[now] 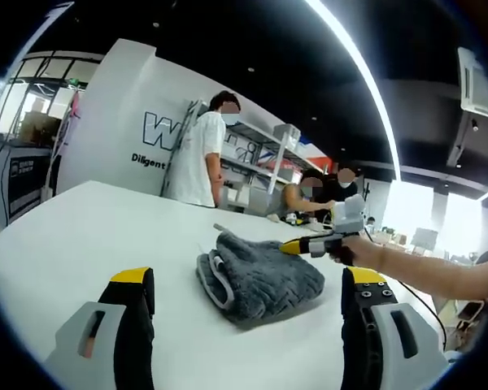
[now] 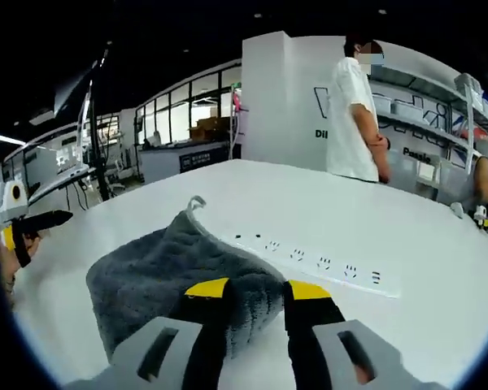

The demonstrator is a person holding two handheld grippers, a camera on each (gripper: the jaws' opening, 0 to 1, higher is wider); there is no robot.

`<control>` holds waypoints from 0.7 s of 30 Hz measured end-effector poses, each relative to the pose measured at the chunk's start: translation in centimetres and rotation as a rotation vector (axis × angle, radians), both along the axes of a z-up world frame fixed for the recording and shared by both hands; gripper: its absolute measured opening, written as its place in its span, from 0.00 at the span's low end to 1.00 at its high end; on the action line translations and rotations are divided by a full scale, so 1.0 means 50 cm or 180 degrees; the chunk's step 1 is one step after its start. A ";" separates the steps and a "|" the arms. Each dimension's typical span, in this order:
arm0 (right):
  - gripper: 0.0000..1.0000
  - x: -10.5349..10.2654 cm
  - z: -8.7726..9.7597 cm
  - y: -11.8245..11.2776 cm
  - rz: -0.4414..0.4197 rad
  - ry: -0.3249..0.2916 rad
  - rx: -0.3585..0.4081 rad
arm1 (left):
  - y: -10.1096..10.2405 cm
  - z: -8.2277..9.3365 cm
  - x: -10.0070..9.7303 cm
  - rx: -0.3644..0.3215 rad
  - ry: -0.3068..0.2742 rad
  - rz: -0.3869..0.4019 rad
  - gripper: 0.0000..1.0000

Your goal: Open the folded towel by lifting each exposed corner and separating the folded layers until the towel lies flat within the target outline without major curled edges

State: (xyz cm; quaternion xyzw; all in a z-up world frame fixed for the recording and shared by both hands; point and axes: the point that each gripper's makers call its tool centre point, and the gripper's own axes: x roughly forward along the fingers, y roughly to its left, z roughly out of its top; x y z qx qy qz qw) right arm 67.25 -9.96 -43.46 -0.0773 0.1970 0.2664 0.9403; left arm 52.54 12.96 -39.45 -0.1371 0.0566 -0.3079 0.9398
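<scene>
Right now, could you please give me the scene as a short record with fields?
towel: grey towel, folded and bunched, lying on the white table
hanging loop: stands up at the towel's far corner
left gripper: open, short of the towel, not touching it
right gripper: jaws slightly apart at the towel's near edge; grip unclear
power strip: white, beside the towel
task state: towel not yet unfolded

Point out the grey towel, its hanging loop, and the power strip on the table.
grey towel (image 1: 260,276), left gripper view, middle of the folded bundle.
hanging loop (image 2: 197,201), right gripper view, top of the loop.
power strip (image 2: 325,264), right gripper view, socket row.
</scene>
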 end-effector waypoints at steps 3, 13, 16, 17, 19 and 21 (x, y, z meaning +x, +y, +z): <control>0.11 -0.013 0.001 0.010 0.0080 -0.0058 -0.0072 | -0.001 0.000 -0.002 -0.0008 0.0000 -0.0003 0.94; 0.03 -0.027 0.056 0.024 0.0292 -0.0423 -0.0270 | 0.005 -0.003 0.008 -0.0010 0.0031 -0.0029 0.94; 0.03 -0.055 0.076 0.032 0.0353 -0.0550 -0.0256 | -0.010 -0.006 -0.010 0.0001 0.0025 -0.0029 0.94; 0.03 -0.055 0.084 0.034 0.0384 -0.0598 -0.0261 | -0.015 -0.008 -0.015 0.0000 0.0028 -0.0028 0.94; 0.02 -0.062 0.098 0.038 0.0444 -0.0702 -0.0294 | -0.014 -0.008 -0.014 0.0000 0.0030 -0.0027 0.94; 0.02 -0.071 0.108 0.040 0.0489 -0.0782 -0.0311 | -0.011 -0.007 -0.011 0.0003 0.0034 -0.0026 0.94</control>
